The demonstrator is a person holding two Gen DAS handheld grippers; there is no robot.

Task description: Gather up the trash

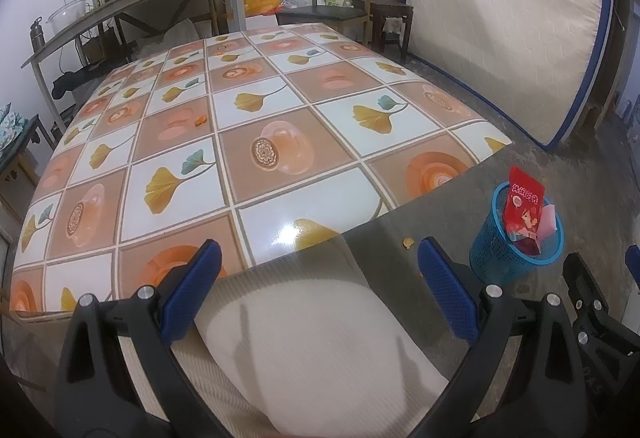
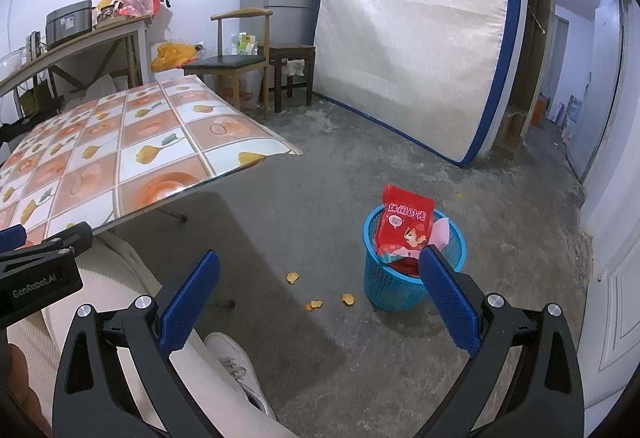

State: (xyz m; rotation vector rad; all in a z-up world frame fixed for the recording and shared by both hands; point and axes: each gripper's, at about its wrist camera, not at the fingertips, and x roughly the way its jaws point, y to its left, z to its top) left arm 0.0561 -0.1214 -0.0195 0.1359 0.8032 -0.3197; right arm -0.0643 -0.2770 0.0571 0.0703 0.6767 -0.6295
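From my left claw, spread wide and holding nothing over my lap, I see 1 orange scrap lying on the table, well in from every edge. From my right claw, also spread and bare, 3 scraps lie on the open floor near the blue bin, which already holds a red wrapper. I judge the next step is to dip to a floor scrap, keeping clear of the table's near edge.

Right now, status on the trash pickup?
Both grippers open, empty. Red snack bag in blue basket. Orange scraps on floor, one on table.
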